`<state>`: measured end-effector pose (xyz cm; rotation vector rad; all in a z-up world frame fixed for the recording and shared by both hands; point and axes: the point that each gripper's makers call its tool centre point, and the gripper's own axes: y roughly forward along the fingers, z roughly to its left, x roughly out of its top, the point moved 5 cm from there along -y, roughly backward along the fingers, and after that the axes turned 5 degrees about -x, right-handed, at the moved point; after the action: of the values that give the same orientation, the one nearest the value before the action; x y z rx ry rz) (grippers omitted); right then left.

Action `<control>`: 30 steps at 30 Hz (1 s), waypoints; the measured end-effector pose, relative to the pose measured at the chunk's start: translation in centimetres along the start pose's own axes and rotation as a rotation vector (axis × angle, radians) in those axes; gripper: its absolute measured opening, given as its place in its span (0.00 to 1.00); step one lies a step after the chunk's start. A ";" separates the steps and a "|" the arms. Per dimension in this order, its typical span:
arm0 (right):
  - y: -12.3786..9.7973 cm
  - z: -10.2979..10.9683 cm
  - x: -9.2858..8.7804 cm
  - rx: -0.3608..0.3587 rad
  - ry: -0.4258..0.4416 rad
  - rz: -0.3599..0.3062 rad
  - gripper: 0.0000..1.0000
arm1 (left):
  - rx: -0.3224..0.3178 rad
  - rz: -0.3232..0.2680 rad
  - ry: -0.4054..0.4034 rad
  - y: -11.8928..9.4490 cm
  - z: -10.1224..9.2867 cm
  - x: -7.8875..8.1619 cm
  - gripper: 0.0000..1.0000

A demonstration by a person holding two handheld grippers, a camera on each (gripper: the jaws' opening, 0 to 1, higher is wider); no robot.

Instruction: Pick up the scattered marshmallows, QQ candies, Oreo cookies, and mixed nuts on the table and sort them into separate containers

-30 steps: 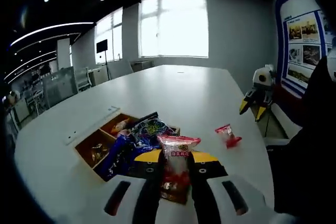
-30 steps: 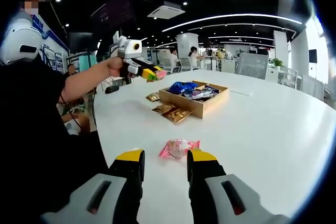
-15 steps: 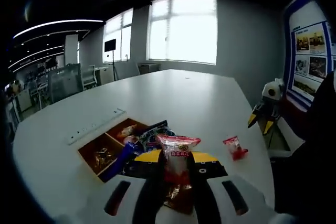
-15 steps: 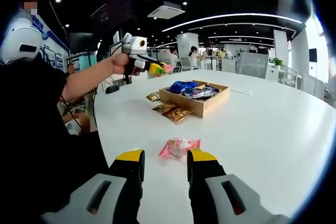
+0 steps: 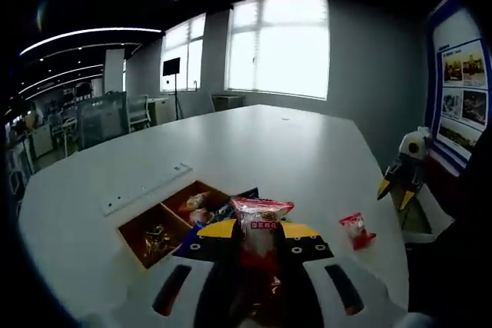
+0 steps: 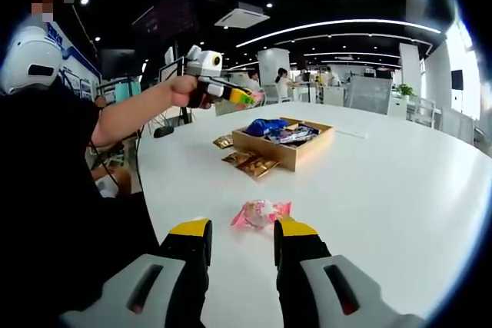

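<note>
Rising from its level of 1.0 s ago, the left gripper (image 5: 258,230) now looks down on the wooden box (image 5: 151,219) from higher up and further back, so that more of the dividers shows and the blue packets (image 5: 192,237) that crowded the view then sit low, near its jaws; in the right gripper view the same gripper (image 6: 240,97) has swung from pointing down at the box to pointing level above it, held in the person's hand (image 6: 184,90). Its jaws stay clenched on a clear snack packet (image 5: 260,224) with a crimped red top edge and dark contents at the bottom, so I judge the carry is under way and the drop into a compartment is not yet done. The right gripper (image 6: 241,242) has hardly shifted: its jaws stand apart, grasping nothing, with a pink sweet wrapper (image 6: 261,213) lying on the table (image 6: 400,190) just beyond the tips, likely the next pick. That wrapper looks thin, glossy and crumpled, so it should crush easily. Beside the box lie flat gold foil packets (image 6: 252,164). The table is smooth, white and rounded; the box is plain light wood with straight walls
</note>
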<state>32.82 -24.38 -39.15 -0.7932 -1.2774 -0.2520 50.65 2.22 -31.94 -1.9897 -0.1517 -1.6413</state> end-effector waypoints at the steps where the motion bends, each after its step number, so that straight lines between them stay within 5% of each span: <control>1: 0.0 0.0 0.0 -0.001 0.001 0.000 0.29 | 0.001 -0.001 -0.001 0.0 0.0 0.0 0.24; 30: -0.2 -0.8 -0.3 -0.006 0.012 0.004 0.29 | 0.075 -0.017 -0.081 2.8 3.7 1.0 0.24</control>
<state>33.22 -25.08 -39.39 -0.7984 -1.2643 -0.2572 55.36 1.36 -32.34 -2.0042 -0.2575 -1.5431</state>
